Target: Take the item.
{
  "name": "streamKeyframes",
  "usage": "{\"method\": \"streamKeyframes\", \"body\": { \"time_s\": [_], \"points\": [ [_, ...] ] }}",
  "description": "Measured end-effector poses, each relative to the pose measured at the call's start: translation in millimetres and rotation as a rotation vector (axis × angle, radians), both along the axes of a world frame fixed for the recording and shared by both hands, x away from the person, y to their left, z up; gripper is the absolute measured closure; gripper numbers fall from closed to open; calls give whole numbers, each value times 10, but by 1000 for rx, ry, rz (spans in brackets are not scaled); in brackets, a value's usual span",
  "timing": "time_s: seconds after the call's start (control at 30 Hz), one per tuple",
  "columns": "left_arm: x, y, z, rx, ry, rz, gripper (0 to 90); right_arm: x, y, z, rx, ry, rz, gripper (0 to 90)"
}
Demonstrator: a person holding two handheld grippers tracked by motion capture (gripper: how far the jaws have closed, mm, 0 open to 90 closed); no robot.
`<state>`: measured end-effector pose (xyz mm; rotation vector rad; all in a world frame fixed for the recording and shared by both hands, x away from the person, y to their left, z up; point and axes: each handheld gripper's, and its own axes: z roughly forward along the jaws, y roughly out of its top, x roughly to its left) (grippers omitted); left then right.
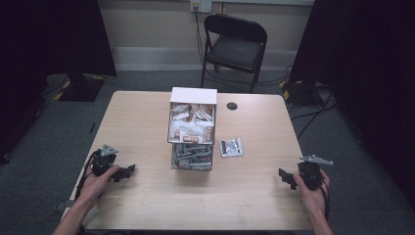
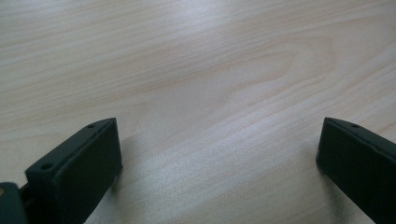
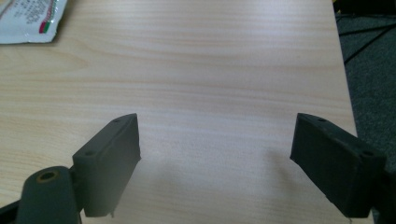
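A white box (image 1: 192,122) packed with small white and brown packets stands at the middle of the table, its lid raised at the back. Against its near side sits a clear container (image 1: 192,156) of grey packets. One silver sachet (image 1: 231,147) lies flat just right of them; its corner (image 3: 29,20) shows in the right gripper view. My left gripper (image 1: 128,171) rests near the left front edge, open, jaws wide over bare wood (image 2: 219,140). My right gripper (image 1: 285,178) sits near the right front edge, open and holding nothing (image 3: 215,149).
The light wooden table (image 1: 147,196) has a dark round cable hole (image 1: 232,105) at the back right. A black folding chair (image 1: 235,46) stands behind the table. Dark curtains and stand bases flank the grey carpet, with cables at the right.
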<state>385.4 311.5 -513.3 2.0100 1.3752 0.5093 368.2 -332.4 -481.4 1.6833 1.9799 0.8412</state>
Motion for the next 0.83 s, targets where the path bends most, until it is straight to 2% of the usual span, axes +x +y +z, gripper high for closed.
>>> {"method": "streamKeyframes", "body": {
  "time_s": [0.2,0.37,0.53,0.63,0.83],
  "points": [
    [-1,3,3,5,3,-3,0,-1,73,-92,-37,32,6,145],
    [0,4,3,5,2,-3,0,10,178,-125,-92,16,-9,123],
    [0,3,2,5,1,-2,0,-20,254,-143,-93,14,-29,82],
    [0,3,3,5,2,-3,0,-50,277,-165,-95,3,1,31],
    [0,4,3,5,2,-3,0,-55,297,-205,-90,-25,-12,0]
  ]
}}
